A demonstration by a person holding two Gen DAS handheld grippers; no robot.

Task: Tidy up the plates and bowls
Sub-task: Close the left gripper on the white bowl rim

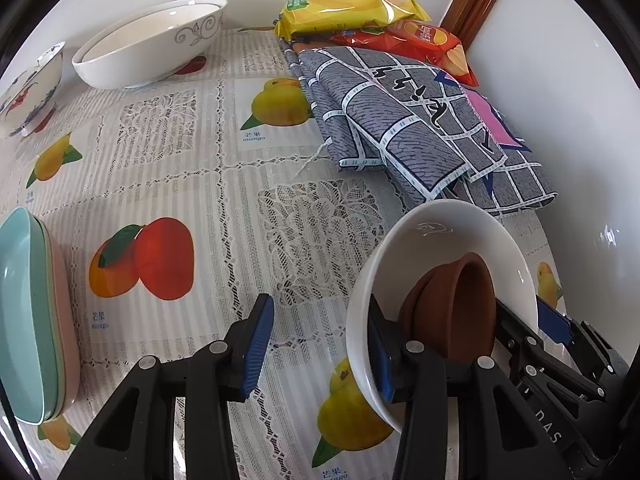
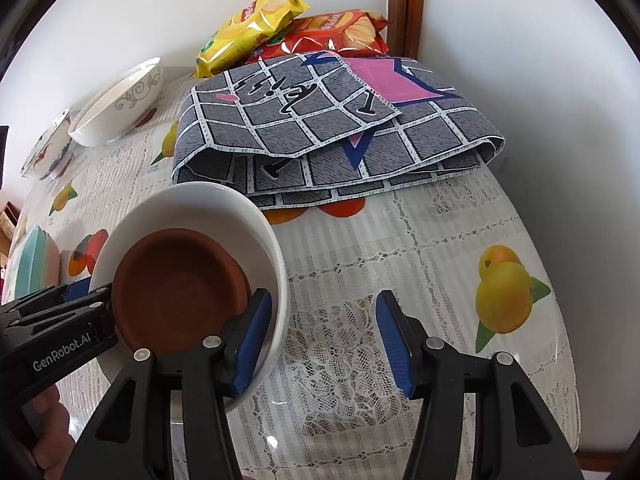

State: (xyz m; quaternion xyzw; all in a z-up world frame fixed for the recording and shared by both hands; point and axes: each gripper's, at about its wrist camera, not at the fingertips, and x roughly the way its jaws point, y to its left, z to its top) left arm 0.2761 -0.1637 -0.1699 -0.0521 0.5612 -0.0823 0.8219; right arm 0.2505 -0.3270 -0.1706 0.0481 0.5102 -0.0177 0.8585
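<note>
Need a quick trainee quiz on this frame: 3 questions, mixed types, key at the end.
1. True or false: the brown dish lies inside the white bowl.
2. At which edge of the left wrist view does the stack of teal and pink plates lie? A left; B right; C top.
3. Fill in: the open right gripper straddles the white bowl's ____, with one finger inside the bowl and one outside.
Key: 1 true; 2 A; 3 wall.
</note>
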